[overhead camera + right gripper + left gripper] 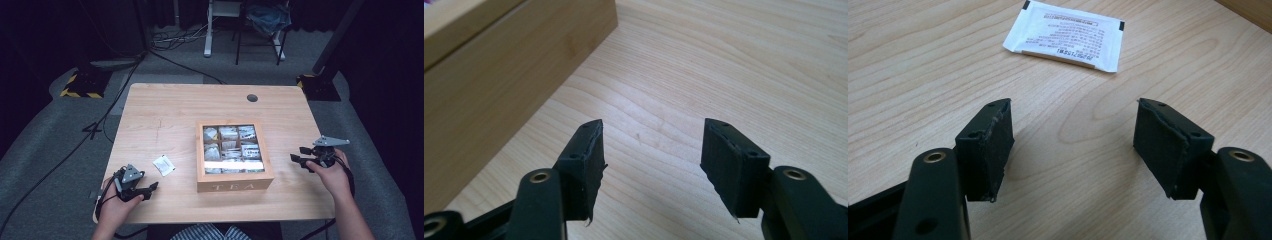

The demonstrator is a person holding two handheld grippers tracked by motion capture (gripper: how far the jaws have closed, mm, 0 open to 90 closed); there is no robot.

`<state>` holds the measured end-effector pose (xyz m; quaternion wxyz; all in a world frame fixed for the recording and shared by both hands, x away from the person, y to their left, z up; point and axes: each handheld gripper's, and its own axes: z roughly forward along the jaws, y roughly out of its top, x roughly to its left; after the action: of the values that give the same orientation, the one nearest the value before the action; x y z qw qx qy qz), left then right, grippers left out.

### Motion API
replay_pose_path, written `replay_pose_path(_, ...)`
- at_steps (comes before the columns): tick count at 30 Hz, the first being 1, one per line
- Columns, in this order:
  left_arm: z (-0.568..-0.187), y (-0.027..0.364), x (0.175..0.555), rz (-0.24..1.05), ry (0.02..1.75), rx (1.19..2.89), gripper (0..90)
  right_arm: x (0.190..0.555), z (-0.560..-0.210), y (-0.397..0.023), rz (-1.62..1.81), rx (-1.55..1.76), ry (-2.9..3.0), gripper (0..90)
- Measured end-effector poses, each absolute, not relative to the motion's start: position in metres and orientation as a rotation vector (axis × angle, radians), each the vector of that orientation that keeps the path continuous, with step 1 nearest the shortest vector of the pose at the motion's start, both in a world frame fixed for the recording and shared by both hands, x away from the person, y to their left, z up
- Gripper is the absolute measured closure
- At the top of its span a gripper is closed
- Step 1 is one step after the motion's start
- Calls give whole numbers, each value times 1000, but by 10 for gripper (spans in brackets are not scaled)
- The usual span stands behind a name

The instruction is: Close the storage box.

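We note the left gripper (148, 190) low over the pale wooden surface (165, 115), its jaws spread wide and released, with bare wood grain between them. The small white paper sachet with printed text (1065, 36) lies flat on the surface just ahead of those jaws, a little beyond their tips and clear of both pads; in the high view we see the same sachet (164, 164) between the left gripper and the box. The light wooden tea box lettered TEA with a glass lid (235, 185) sits mid-surface, packets visible through the lid in its compartments. We see the right gripper (298, 154) on the far side of the box from the sachet, its jaws likewise parted and released with bare surface between them. In the right gripper view the box's wooden side wall (499, 85) runs just left of the left jaw, close by but apart from it. Both grippers point inward toward the box.
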<state>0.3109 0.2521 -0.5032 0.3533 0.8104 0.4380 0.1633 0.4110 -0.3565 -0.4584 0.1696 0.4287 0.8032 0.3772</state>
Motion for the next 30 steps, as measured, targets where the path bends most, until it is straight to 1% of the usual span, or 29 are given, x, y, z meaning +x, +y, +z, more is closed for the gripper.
replay_pose_path(10, -503, 253, 313, 422, 1151, 2093, 310, 415, -480, -351, 1034, 1220, 2270, 428)
replay_pose_path(23, -504, 251, 315, 437, 1134, 2118, 265, 415, -495, -341, 989, 1183, 2266, 419)
replay_pose_path(26, -504, 251, 315, 436, 1134, 2123, 253, 416, -502, -341, 1014, 1208, 2248, 385)
replay_pose_path(28, -504, 251, 315, 432, 1136, 2118, 252, 417, -502, -342, 1029, 1206, 2245, 382)
replay_pose_path(30, -504, 250, 315, 429, 1138, 2120, 249, 419, -502, -341, 1030, 1200, 2255, 335)
